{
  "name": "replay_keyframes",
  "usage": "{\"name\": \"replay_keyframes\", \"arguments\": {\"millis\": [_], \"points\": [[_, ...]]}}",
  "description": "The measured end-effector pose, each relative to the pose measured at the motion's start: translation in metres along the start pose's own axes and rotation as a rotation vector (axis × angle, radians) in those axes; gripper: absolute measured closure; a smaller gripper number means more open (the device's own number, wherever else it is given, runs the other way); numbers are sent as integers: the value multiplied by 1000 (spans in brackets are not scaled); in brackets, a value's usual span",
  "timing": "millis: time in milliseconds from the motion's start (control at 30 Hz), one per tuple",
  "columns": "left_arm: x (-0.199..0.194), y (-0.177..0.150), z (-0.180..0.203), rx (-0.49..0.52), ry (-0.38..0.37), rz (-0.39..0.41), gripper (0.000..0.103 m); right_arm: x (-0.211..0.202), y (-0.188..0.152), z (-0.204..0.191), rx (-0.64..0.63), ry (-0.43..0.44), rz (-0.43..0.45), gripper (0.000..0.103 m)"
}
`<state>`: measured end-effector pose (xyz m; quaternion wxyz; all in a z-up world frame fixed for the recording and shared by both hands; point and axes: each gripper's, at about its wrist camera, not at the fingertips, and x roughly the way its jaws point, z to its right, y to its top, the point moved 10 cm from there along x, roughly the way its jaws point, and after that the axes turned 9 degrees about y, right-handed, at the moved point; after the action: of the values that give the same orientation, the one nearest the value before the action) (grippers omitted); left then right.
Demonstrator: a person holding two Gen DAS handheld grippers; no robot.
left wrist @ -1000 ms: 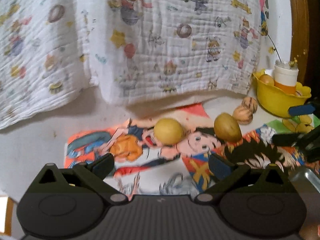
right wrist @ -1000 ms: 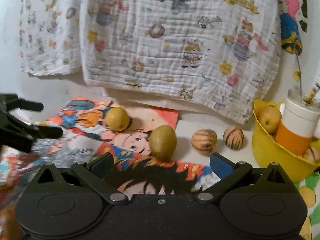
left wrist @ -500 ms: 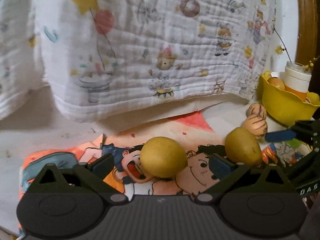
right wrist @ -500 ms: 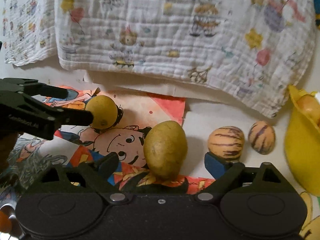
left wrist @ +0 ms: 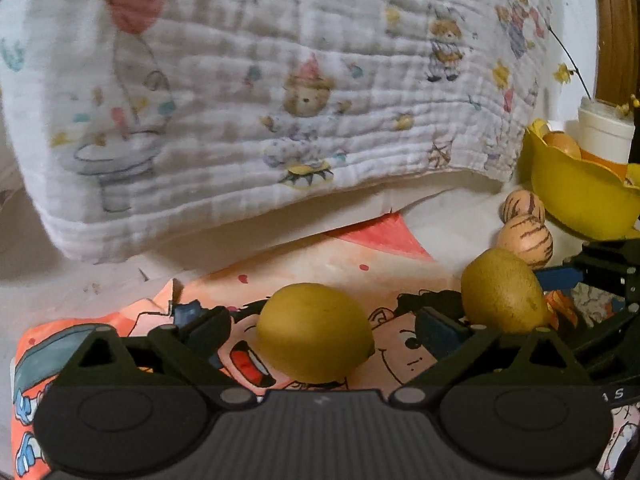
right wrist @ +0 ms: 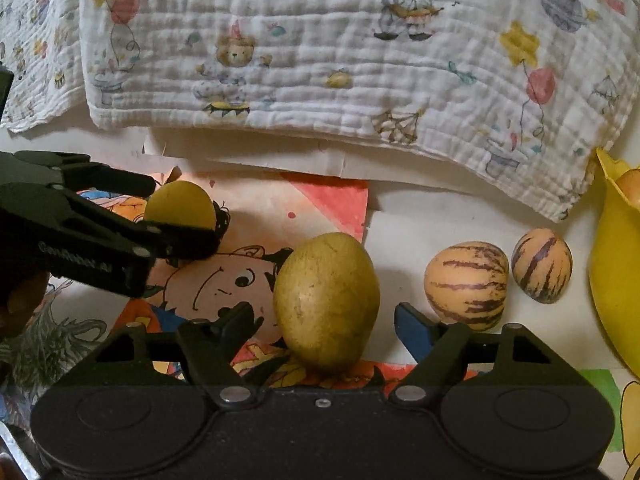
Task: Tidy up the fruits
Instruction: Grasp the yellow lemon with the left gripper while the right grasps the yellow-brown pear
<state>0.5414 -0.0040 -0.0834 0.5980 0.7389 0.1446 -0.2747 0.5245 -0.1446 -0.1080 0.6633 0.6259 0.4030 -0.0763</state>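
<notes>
Closing around the olive-yellow fruit (right wrist: 326, 300), right gripper (right wrist: 326, 322) pads not yet touching; left gripper (left wrist: 316, 330) open, round yellow fruit (left wrist: 314, 332) between its fingers.

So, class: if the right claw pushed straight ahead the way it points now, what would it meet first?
The upright yellow-green oval fruit, already between the closing right claw; its pads appear not yet touching.
</notes>
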Motion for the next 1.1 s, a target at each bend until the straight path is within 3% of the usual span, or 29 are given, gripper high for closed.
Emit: {"name": "replay_keyframes", "arguments": {"millis": [700, 900, 1100], "points": [[20, -11, 6, 13, -8, -44, 21, 7, -1, 1, 0, -3, -15, 43], [23, -13, 0, -8, 0, -53, 30, 8, 1, 1, -4, 0, -13, 44], [25, -11, -7, -45, 10, -51, 28, 10, 2, 2, -1, 3, -10, 44]]}}
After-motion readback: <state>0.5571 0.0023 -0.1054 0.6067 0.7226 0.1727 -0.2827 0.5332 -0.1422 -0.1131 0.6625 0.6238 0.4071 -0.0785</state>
